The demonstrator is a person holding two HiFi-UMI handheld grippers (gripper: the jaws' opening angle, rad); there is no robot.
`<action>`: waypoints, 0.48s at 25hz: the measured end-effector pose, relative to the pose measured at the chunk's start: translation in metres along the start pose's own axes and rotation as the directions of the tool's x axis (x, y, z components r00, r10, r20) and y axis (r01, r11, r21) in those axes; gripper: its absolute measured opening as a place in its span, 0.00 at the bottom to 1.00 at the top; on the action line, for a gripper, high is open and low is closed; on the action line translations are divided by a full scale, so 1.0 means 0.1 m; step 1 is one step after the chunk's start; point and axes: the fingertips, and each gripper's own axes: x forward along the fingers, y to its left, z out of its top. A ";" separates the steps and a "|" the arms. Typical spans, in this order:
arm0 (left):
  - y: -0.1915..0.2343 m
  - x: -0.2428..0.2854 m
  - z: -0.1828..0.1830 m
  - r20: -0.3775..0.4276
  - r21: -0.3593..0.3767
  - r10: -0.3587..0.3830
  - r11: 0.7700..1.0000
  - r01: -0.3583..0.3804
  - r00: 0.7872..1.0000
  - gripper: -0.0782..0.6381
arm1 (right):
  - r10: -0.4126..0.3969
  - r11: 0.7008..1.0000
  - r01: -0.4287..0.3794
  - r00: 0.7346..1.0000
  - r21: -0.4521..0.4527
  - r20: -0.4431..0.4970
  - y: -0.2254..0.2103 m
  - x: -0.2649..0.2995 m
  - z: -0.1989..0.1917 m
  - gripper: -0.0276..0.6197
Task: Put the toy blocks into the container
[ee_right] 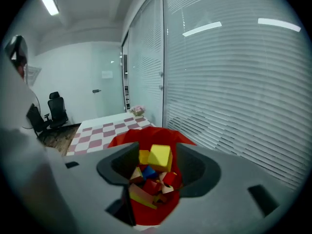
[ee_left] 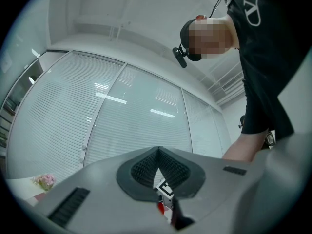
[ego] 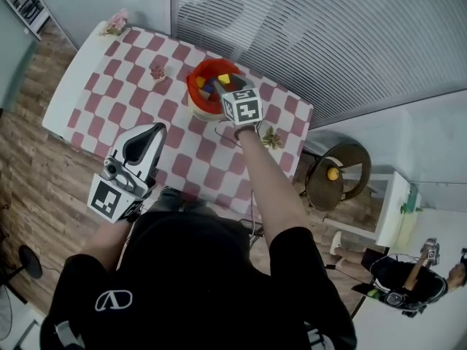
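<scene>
Right gripper (ee_right: 157, 152) is hovering over red container (ego: 198, 79), fingers released, yellow block (ee_right: 160, 157) sitting loose between them. Left gripper (ee_left: 158, 150) is hanging well apart from container, fingers clenched empty.

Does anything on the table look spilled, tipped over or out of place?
Nothing stands out. The red container stands upright on the checkered table with blocks inside, and one yellow block is between the jaws of the right gripper above it.

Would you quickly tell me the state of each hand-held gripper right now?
Left hand-held gripper: closed, holding nothing.
Right hand-held gripper: open; a yellow block sits between its jaws, apparently unpinched, above the red container.
</scene>
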 end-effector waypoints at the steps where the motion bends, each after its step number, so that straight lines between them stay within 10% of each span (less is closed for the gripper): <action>1: 0.01 -0.01 0.00 0.000 -0.001 0.003 1.000 -0.003 1.000 0.12 | 0.002 1.000 -0.002 1.000 0.003 -0.001 0.00 0.03 -0.01 0.50; 2: 0.01 -0.01 -0.01 0.001 -0.002 0.005 1.000 -0.005 1.000 0.12 | 0.005 1.000 -0.005 1.000 0.004 0.000 0.00 0.05 -0.02 0.62; 12: -0.01 0.00 -0.01 0.003 -0.007 0.000 1.000 0.000 1.000 0.12 | 0.021 1.000 -0.019 0.989 -0.016 0.148 0.16 -0.37 0.36 0.53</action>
